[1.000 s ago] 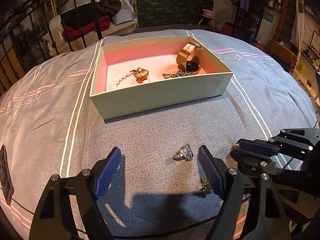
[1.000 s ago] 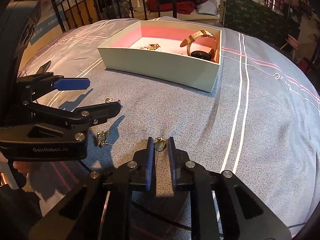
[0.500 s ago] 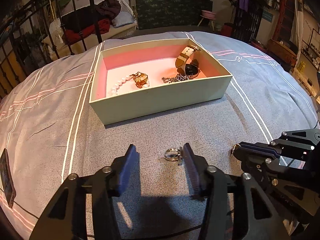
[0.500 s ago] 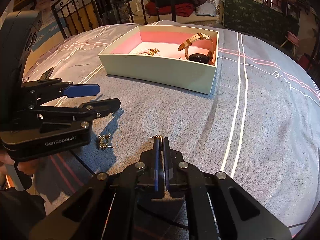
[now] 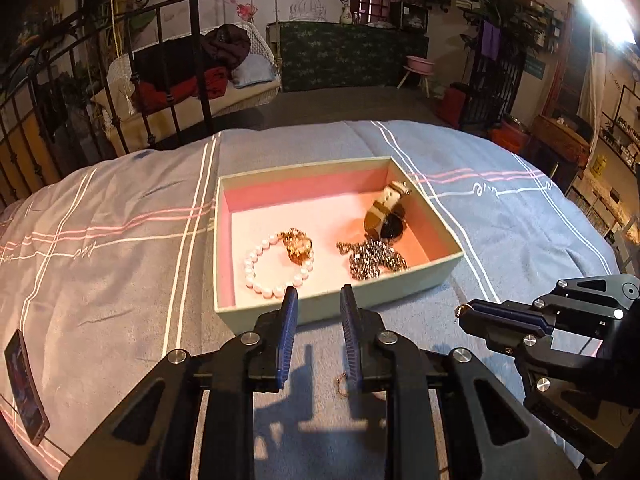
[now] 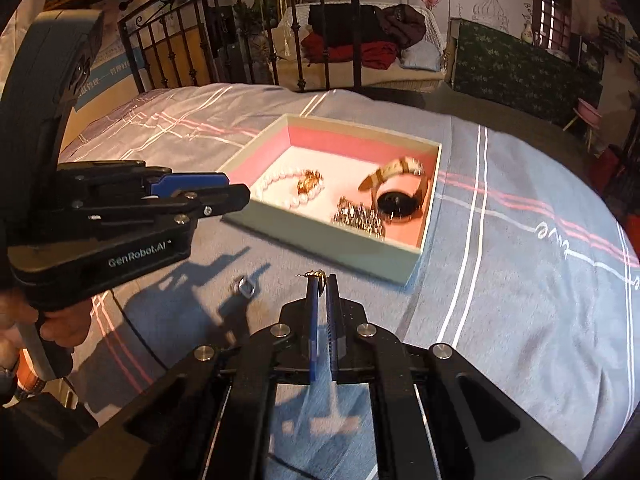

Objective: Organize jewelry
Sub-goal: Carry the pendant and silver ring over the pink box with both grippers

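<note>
The left gripper (image 5: pixel 319 300) hangs above the bedspread (image 5: pixel 120 280), its jaws closing on nothing, and a ring (image 5: pixel 341 384) lies loose beneath it. Ahead, the box (image 5: pixel 400 286) already holds a pearl bracelet (image 5: pixel 264 276), a chain (image 5: pixel 372 260) and a watch (image 5: pixel 386 216). The right gripper (image 6: pixel 322 280) is clamped on a small gold piece (image 6: pixel 314 275), so that piece and the ring seem still to go in.

Pale green box (image 5: pixel 400 286), pink inside, on a grey-blue bedspread (image 5: pixel 120 264) crossed with white and pink stripes. White pearl bracelet (image 5: pixel 272 268) left, dark silvery chain (image 5: pixel 374 258) right.
</note>
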Motion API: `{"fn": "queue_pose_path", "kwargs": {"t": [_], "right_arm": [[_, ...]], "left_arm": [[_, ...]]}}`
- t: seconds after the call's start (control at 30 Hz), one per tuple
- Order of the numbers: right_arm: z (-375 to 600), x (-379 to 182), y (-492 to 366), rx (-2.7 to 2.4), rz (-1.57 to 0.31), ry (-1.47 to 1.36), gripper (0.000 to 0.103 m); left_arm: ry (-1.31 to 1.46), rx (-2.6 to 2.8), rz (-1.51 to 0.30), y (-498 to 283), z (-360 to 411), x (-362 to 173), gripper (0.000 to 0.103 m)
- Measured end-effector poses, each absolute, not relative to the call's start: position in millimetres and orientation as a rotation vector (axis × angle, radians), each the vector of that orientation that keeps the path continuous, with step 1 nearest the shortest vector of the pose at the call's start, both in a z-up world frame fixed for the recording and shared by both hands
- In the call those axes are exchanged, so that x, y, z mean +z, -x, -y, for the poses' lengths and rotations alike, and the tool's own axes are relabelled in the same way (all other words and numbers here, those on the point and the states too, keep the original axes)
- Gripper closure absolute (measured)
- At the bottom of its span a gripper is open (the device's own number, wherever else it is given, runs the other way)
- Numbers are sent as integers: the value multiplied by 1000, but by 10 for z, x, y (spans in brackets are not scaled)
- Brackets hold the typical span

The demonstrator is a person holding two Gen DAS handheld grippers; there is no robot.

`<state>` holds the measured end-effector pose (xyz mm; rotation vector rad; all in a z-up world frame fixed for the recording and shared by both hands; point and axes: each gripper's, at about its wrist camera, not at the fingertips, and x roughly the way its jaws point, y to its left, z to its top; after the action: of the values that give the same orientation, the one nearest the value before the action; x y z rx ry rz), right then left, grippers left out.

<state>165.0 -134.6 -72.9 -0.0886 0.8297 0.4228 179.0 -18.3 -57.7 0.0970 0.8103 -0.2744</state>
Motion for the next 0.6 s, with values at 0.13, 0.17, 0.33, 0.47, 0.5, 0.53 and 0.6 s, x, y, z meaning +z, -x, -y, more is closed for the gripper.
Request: {"fn": "queue_pose_path", "kwargs": {"t": [0.13,0.17,0.33,0.47,0.5,0.53,0.6], "right_arm": [[1303,-474,-2076,377,-796,121,98],[1294,-443,-2185,366,-798,123,98],[1296,-501,-2600,322,-845,125,98],[1306,-580,-2642,321,-854,119,98],[1301,-585,-2632,323,-856,122,98],[1300,-592,-2626,321,-856,126,98],[1297,-597,-2623,327,-858,125,98]], "left_arm": [[-45,-272,-819,-2205,184,-391,81],[-25,-265,-833,-2328,184,-366,81],[15,-232,-909,-2743,223,-429,81],[23,-228,-920,-2750,212,-508,81],[20,-226,-922,-2749,211,-526,81],[19,-224,-926,-2750,211,-538,81],[21,-217,-931,-2756,206,-559,81]]}}
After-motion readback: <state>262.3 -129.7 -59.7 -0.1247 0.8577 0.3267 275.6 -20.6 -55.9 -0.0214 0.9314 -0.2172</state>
